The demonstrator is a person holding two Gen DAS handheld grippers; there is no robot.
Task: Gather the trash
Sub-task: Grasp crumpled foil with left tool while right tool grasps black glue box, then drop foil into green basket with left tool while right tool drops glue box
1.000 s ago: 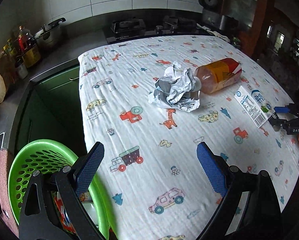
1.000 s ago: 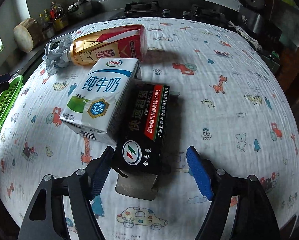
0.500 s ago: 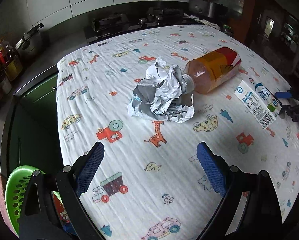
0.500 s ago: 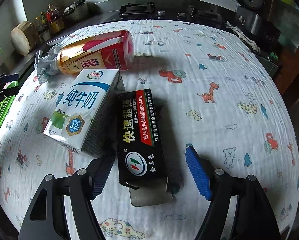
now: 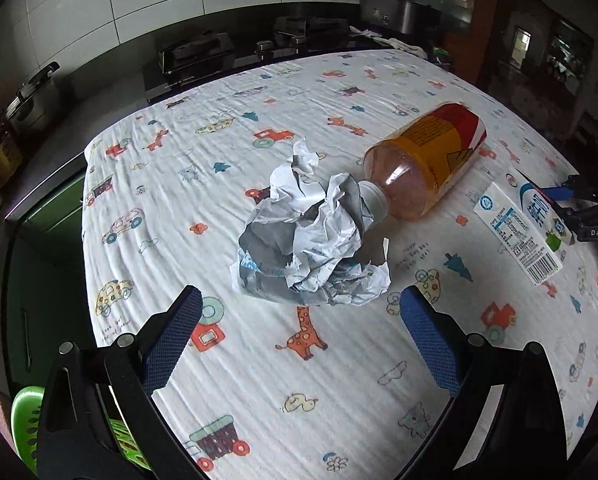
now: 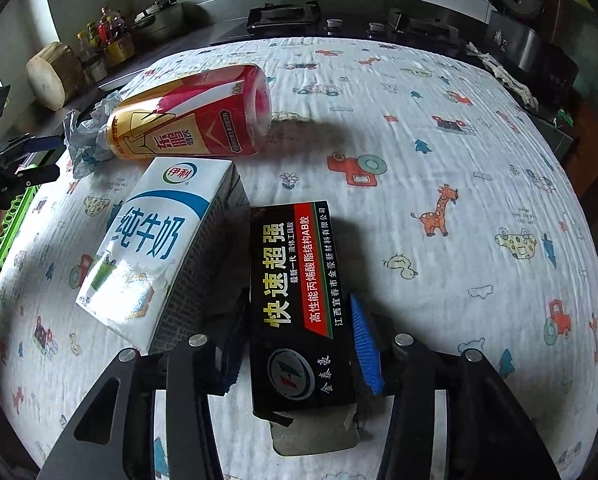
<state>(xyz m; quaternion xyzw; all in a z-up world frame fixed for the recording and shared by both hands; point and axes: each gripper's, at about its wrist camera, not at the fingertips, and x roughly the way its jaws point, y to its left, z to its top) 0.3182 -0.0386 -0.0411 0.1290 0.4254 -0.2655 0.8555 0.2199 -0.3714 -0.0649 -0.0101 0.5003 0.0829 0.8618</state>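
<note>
Right tongs had just clamped onto the black glue box lying on the counter beside the milk carton, left tongs spread wide before the crumpled paper, so probably lift-and-bin into the green basket next.

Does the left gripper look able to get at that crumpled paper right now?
Probably yes. The left gripper is open, the crumpled paper lies just ahead with bare cloth between, though the bottle touches its far side.
</note>
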